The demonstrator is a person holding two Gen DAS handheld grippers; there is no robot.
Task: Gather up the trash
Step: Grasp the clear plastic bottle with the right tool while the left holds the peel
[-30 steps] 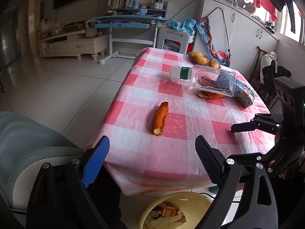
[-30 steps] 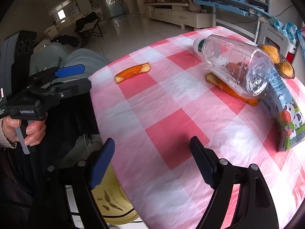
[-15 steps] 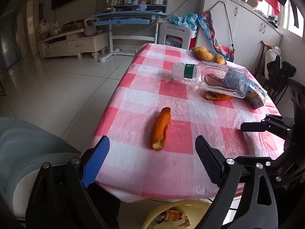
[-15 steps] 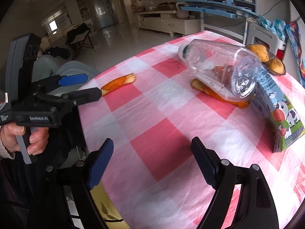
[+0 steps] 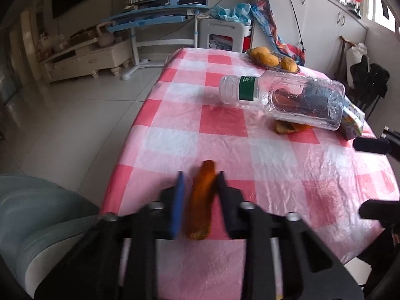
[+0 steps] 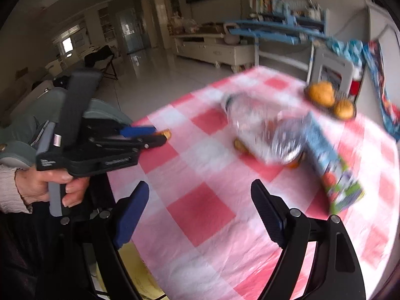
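The peel (image 5: 201, 200) lies near the desk (image 5: 275, 170) edge with the left gripper (image 5: 200, 195) closing its fingers (image 5: 178, 200) around it, apparently pinching though blur hides firm contact, and it isn't lifted yet. Farther back the bottle (image 5: 287, 100) rests on a second peel (image 5: 287, 127) with a carton (image 5: 351, 122) just beside, all uncollected. The right gripper (image 6: 200, 212) hangs over the desk, fingers spread wide and holding nothing, so I'd judge most of the job remains, a yellow bin (image 6: 140, 275) waiting below the edge.
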